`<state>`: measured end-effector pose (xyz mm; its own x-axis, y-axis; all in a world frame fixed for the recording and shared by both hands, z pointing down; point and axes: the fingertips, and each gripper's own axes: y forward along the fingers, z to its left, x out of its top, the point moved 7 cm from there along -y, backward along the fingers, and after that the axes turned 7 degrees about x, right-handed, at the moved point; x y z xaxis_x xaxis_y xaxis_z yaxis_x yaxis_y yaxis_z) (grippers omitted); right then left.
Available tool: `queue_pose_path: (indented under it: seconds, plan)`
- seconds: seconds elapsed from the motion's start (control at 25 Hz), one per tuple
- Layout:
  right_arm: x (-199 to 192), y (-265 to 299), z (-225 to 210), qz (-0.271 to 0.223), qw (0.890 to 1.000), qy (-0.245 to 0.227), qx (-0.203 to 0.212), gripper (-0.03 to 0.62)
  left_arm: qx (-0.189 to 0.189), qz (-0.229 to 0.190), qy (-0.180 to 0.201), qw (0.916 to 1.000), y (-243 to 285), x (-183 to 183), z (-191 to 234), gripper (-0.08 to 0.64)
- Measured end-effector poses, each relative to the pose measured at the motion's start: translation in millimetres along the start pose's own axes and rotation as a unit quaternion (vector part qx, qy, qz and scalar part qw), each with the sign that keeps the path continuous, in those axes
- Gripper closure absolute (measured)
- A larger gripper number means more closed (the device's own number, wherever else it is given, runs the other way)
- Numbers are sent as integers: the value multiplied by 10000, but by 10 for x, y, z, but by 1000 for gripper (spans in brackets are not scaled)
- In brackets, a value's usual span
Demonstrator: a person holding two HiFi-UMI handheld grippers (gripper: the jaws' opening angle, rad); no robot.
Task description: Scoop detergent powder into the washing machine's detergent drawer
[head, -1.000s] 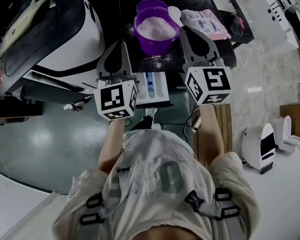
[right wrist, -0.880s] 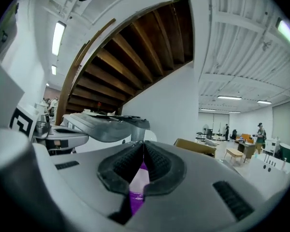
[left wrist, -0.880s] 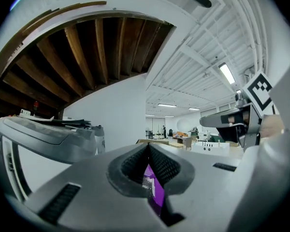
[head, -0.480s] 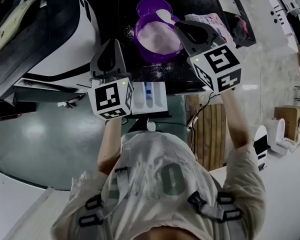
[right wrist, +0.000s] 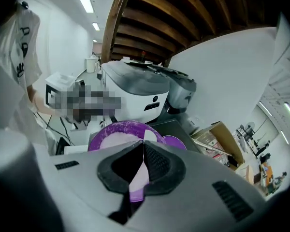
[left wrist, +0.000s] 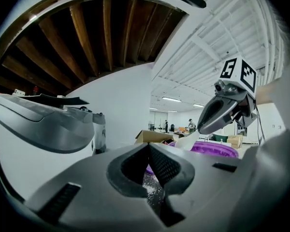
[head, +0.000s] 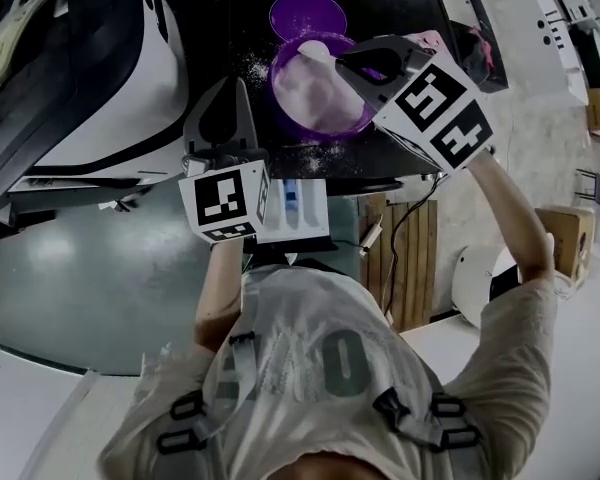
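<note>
Scoop [head: 318, 51]: white, handle pinched in right gripper [head: 348, 65], bowl over far side of tub [head: 276, 83]; can't tell if it touches the powder [head: 315, 93].
Right gripper jaws: clamped on scoop handle, angled in over tub's right rim.
Left gripper [head: 240, 93]: jaws pressed together, nothing between them, over table [head: 210, 28] front, left of tub.
Tub: purple, uncovered, on black table, white powder inside; spilled grains beside it.
Lid [head: 307, 13]: purple, flat on table behind tub.
Detergent drawer [head: 298, 208]: white, blue insert, below table's front edge, just beside left gripper's cube.
Washing machine [head: 110, 88]: white and black, left of table.
</note>
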<state>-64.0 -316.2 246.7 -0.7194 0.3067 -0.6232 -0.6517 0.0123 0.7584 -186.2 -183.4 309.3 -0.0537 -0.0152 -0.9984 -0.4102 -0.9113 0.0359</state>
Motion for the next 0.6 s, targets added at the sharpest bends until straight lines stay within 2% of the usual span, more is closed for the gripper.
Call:
queue_pose_path:
  seconds: [0.2, 0.6]
  plan:
    - [-65, 211, -18, 406, 9987, -169, 263, 583, -69, 59, 46, 9999, 82, -71, -15, 540]
    - [-75, 377, 23, 778, 9952, -252, 528, 583, -56, 100, 53, 9999, 81, -179, 27, 540]
